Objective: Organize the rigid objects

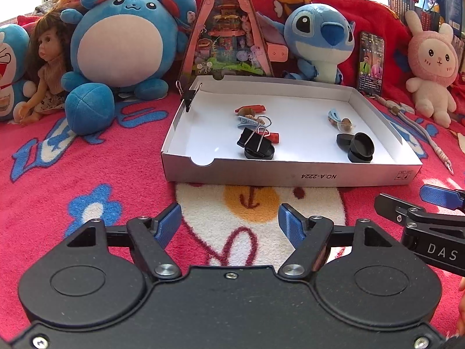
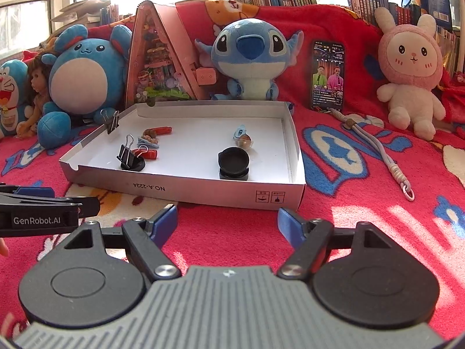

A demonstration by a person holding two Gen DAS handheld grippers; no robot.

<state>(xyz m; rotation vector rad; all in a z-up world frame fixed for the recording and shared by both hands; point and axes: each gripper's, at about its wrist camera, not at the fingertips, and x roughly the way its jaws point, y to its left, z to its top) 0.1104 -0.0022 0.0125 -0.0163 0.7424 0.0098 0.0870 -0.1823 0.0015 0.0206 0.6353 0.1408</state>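
Both grippers, left gripper [image 1: 229, 221] and right gripper [image 2: 227, 222], hover short of the white cardboard tray [image 2: 221, 192], jaws spread, empty. Binder clip [image 2: 127, 153], red pieces, hair clips and black caps [image 2: 234, 165] lie in two clusters inside. Sorted already or awaiting sorting: cannot tell.

Plush toys [image 2: 245, 61], a doll [image 1: 48, 67], a phone [image 2: 329, 75].

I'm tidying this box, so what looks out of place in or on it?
One binder clip is clamped on the box's left wall instead of lying inside with the other binder clip.
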